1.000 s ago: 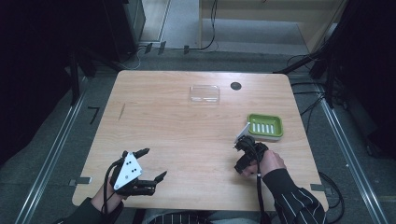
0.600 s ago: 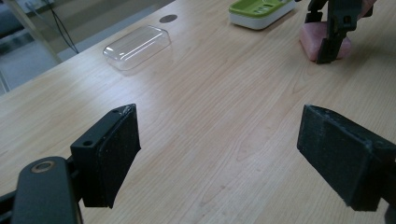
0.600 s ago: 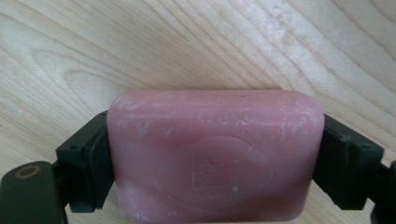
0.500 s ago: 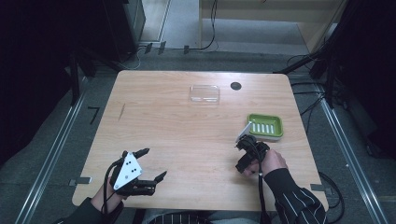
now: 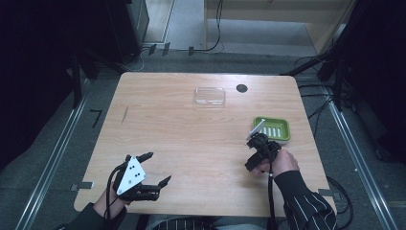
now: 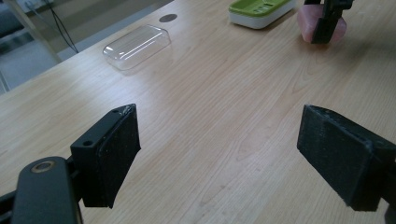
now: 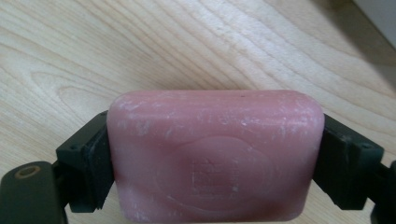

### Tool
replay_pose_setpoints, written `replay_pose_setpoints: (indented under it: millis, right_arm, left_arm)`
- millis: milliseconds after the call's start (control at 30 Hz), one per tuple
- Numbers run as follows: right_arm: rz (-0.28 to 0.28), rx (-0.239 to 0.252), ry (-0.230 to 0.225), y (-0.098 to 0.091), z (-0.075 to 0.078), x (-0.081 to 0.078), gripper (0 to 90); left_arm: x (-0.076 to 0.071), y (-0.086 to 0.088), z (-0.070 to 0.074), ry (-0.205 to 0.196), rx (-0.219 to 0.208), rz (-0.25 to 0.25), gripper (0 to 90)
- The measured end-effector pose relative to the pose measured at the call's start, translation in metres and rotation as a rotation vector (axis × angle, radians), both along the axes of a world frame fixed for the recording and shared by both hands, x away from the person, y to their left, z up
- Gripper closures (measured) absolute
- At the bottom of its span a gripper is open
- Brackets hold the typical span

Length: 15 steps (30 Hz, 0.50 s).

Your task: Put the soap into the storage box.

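Pink soap bar (image 7: 215,156) squeezed tight between the two black jaws of the right gripper (image 7: 215,158), one jaw pressed on each short end. A stamped mark in the middle of the bar's face, and pale scuffs along its top edge. Wooden table (image 7: 140,42) right behind it.

From the high view, right gripper (image 5: 256,143) near the right side of the table (image 5: 191,134), held in a hand (image 5: 282,163) with a striped sleeve (image 5: 306,208). Just beside it, a little farther from the person, a green soap dish (image 5: 273,128) with slots in its top. Soap not inside the dish.

From the left gripper view, the same soap (image 6: 306,28) seen far off, pinched in the other gripper just above or on the wood; cannot tell which. Green soap dish (image 6: 261,9) on a white base, near it.

Left gripper (image 5: 158,167) low at the near left corner of the table, jaws spread wide apart, nothing between them. Same wide gap in its own view (image 6: 217,154), bare wood showing between the pads.

Clear plastic lid (image 5: 209,95) lying toward the far edge, well apart from both grippers. Small dark round hole (image 5: 242,88) in the tabletop just beside it.
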State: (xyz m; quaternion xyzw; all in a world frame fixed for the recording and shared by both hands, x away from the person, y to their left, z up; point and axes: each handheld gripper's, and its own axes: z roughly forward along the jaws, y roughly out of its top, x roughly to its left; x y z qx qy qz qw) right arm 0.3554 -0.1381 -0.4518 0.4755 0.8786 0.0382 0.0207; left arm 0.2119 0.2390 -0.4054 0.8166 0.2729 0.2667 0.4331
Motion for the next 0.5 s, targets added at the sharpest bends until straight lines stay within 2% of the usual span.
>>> replay_pose_setpoints:
  millis: [500]
  right_arm:
    - [-0.052, 0.001, -0.046, -0.011, 0.012, 0.008, 13.7]
  left_arm:
    - [0.000, 0.000, 0.000, 0.001, 0.000, 0.000, 14.0]
